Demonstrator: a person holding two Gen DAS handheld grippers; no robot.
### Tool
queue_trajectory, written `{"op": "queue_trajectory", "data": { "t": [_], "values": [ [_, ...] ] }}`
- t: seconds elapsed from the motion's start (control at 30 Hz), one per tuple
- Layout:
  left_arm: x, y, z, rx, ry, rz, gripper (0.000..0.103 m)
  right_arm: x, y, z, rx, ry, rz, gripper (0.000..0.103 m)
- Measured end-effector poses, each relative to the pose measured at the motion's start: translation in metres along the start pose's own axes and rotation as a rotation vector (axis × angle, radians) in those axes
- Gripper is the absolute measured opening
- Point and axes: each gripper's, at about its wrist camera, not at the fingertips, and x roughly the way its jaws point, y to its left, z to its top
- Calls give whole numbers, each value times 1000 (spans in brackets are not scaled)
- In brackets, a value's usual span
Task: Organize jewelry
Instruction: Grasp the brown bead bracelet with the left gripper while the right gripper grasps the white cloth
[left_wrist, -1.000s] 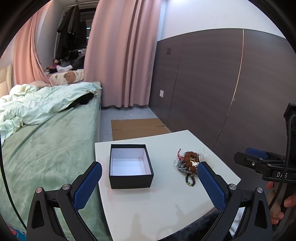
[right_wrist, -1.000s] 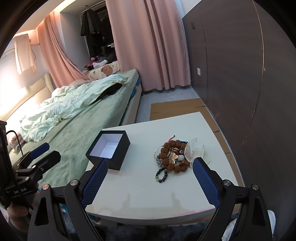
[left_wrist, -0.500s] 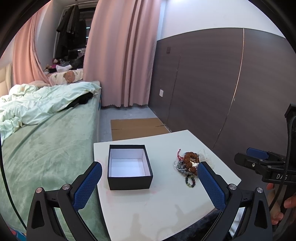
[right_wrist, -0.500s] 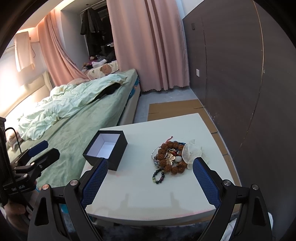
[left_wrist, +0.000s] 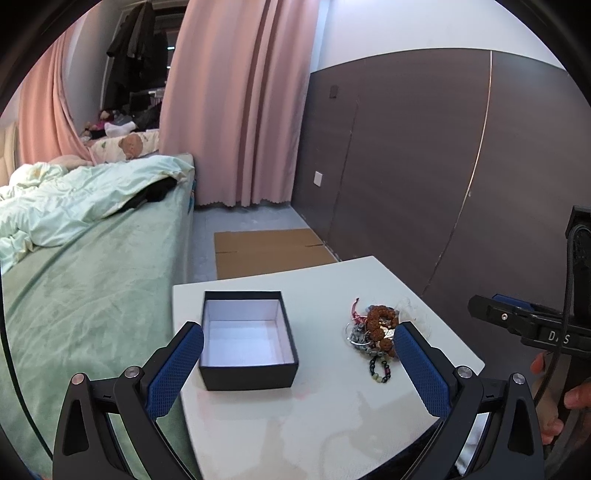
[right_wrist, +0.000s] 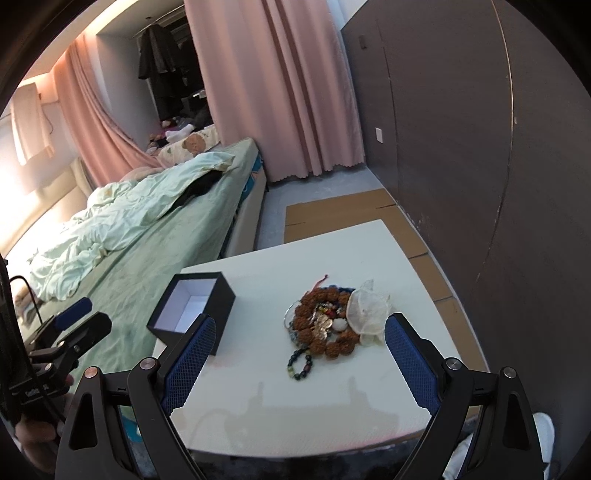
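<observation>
Right wrist: jewelry pile (right_wrist: 327, 323) clear of table (right_wrist: 266, 402) edges.

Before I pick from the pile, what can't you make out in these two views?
- Jewelry pile: how many pieces and how they tangle; too small in both views, and the left gripper finger covers its near edge in the left wrist view.
- White pouch: its contents; cloth hides them.
- Black box: near floor corner, behind its wall in the right wrist view.
- Table: near edge, behind the right gripper.
</observation>
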Motion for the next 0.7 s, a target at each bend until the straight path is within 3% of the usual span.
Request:
{"op": "queue_trajectory", "data": {
  "t": [0.17, 0.4, 0.53, 0.7],
  "values": [
    [21, -7, 5, -31, 32, -56, 103, 15, -24, 4, 74, 36, -21, 93],
    [44, -29, 8, -3, 62, -113, 98, 32, -57, 6, 231, 79, 42, 91],
    [61, -37, 7, -2, 95, -145, 87, 49, -74, 2, 334, 142, 69, 78],
    [82, -47, 3, -4, 137, -174, 76, 65, -92, -4, 460, 181, 118, 75]
  ]
}}
